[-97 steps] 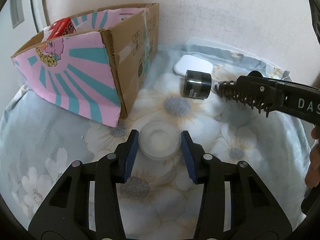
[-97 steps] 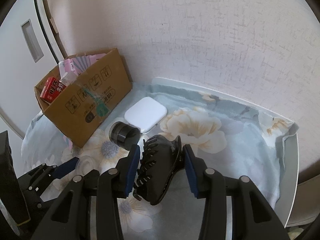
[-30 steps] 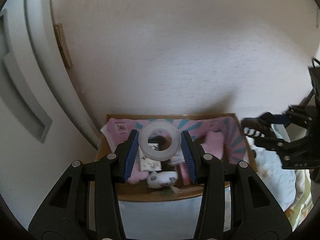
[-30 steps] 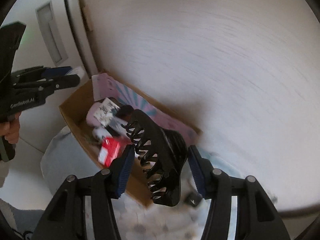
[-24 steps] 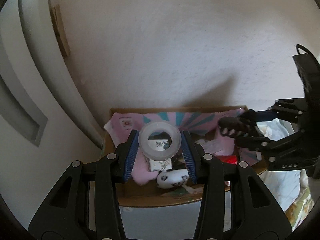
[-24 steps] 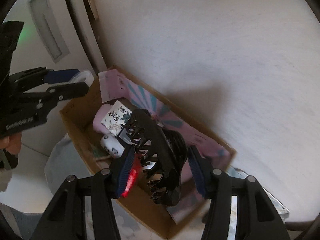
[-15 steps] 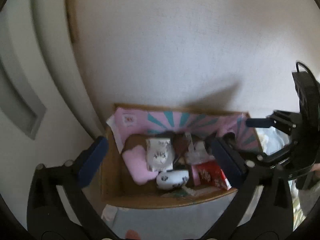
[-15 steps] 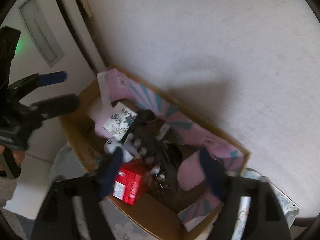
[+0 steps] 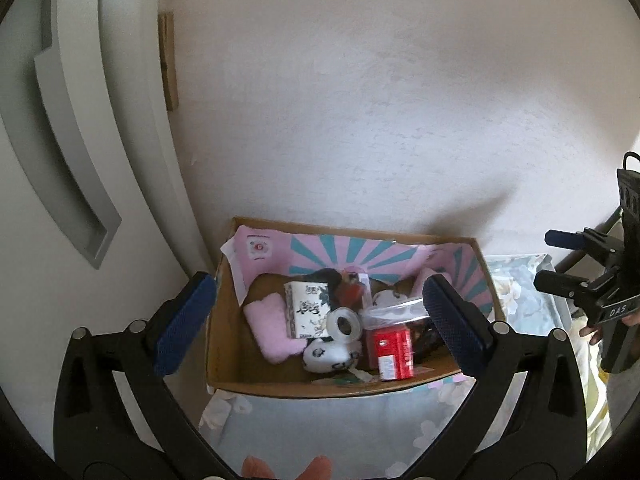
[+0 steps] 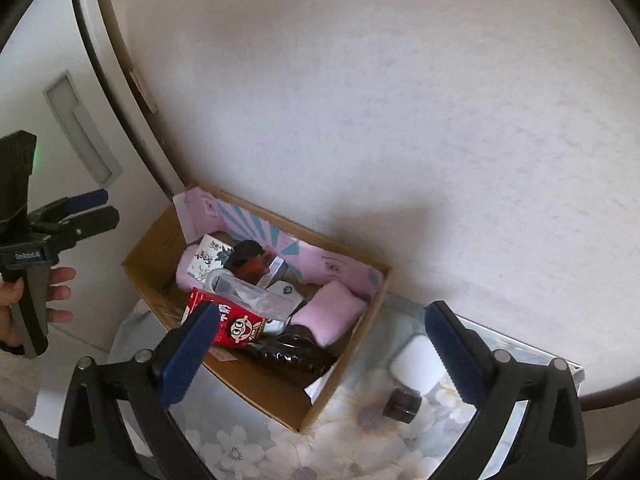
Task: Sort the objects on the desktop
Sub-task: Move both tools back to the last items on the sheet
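A cardboard box (image 9: 224, 360) lined in pink and teal stands on the floral-clothed surface (image 10: 360, 420) against the wall. The left gripper (image 9: 320, 316) hangs over it with jaws spread wide and empty; the right gripper (image 10: 320, 344) is opening, nothing between its jaws. Inside the box lie the black hair claw (image 10: 292, 354), a red carton (image 9: 390, 348) and the clear tape roll (image 9: 344, 321). On the cloth just beside the box sit a white case (image 10: 414, 364) and a small black-capped jar (image 10: 404, 400).

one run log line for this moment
left claw: open, empty | right claw: opening, empty | tape roll, hair clip: in cardboard box
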The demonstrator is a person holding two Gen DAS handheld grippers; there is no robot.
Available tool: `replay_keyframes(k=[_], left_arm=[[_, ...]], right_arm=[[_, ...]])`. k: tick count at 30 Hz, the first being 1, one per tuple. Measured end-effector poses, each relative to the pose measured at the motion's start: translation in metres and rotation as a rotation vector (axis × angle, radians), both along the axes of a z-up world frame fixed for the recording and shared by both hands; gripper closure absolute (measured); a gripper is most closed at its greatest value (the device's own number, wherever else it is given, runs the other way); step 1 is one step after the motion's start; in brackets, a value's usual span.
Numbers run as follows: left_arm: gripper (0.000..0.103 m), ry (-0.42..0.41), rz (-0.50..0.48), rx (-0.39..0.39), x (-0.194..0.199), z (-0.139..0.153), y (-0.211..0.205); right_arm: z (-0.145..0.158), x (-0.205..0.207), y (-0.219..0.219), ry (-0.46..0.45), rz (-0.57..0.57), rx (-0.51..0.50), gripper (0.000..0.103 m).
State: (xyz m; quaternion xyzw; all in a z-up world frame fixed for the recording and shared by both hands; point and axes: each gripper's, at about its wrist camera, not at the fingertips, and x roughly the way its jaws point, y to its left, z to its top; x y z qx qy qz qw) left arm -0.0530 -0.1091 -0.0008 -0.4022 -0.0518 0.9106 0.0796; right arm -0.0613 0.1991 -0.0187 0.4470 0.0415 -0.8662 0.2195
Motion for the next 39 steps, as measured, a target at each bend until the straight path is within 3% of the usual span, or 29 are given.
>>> replay_keyframes(k=[8, 12, 14, 17, 21, 23, 27, 31, 34, 39], left_arm=[[0.000, 0.058, -0.058, -0.015, 0.017, 0.030, 0.031], [0.000, 0.068, -0.097, -0.014, 0.027, 0.043, 0.053], [0.000, 0.075, -0.111, -0.041, 0.033, 0.049, 0.067], [0.000, 0.081, -0.143, -0.073, 0.045, 0.056, 0.094], [0.000, 0.155, -0.207, -0.080, 0.073, 0.060, 0.142], [0.000, 0.154, -0.254, -0.067, 0.084, 0.053, 0.169], [0.000, 0.123, -0.298, -0.014, 0.105, 0.017, 0.228], [0.000, 0.119, -0.239, 0.006, 0.113, -0.031, 0.271], [0.002, 0.070, -0.185, -0.005, 0.105, -0.078, 0.301], [0.009, 0.024, -0.054, -0.068, 0.079, -0.141, 0.328]], right_arm=[[0.023, 0.024, 0.020, 0.052, 0.030, 0.014, 0.001], [0.037, 0.033, 0.048, 0.025, -0.020, 0.050, 0.001], [0.046, 0.039, 0.069, 0.033, -0.041, 0.006, 0.001], [0.058, 0.049, 0.096, 0.051, -0.056, -0.052, 0.001], [0.060, 0.056, 0.127, 0.056, -0.069, -0.027, 0.001], [0.053, 0.056, 0.141, 0.045, -0.055, -0.002, 0.001], [0.032, 0.050, 0.163, 0.020, -0.001, 0.053, 0.001], [-0.004, 0.037, 0.177, 0.006, 0.111, 0.108, 0.001], [-0.039, 0.024, 0.177, -0.007, 0.204, 0.136, 0.002], [-0.098, -0.005, 0.167, -0.036, 0.354, 0.166, 0.022]])
